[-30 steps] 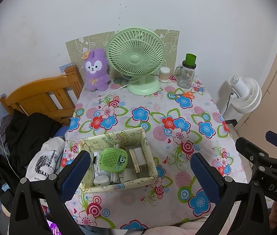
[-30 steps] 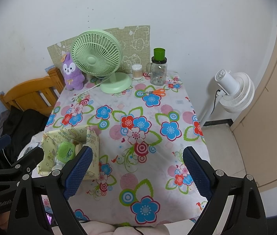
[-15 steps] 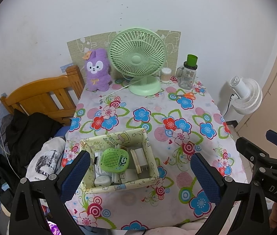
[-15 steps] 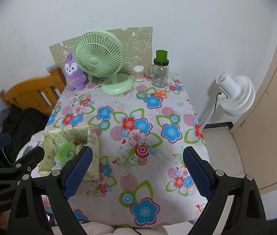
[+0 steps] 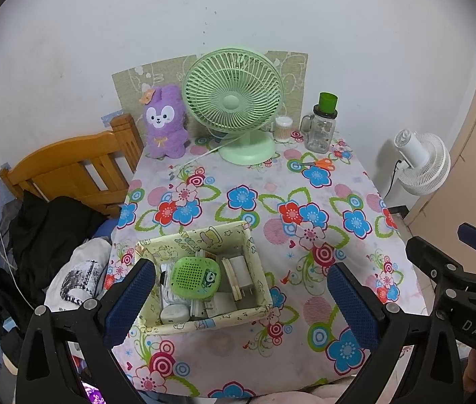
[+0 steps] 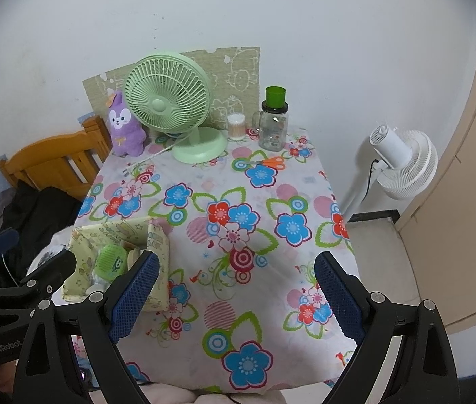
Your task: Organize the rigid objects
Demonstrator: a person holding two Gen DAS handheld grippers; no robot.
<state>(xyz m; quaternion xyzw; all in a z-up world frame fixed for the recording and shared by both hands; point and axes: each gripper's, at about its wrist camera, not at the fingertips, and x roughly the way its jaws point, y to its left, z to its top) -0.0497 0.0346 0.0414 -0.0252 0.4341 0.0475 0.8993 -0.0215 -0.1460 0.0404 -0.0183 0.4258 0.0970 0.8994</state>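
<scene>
A yellow patterned box (image 5: 200,323) is set on the near left part of the flowered table (image 5: 305,181), filled with small things, a green speaker (image 5: 196,275) lying on top. The left gripper (image 5: 238,299) is held just above the box's near side, jaws wide apart, nothing between them. The right gripper (image 6: 236,298) is held over bare cloth to the right of the box, jaws likewise apart and empty. Orange scissors (image 5: 318,163) are seen at the far right, their long axis running left to right, blades pointing left.
</scene>
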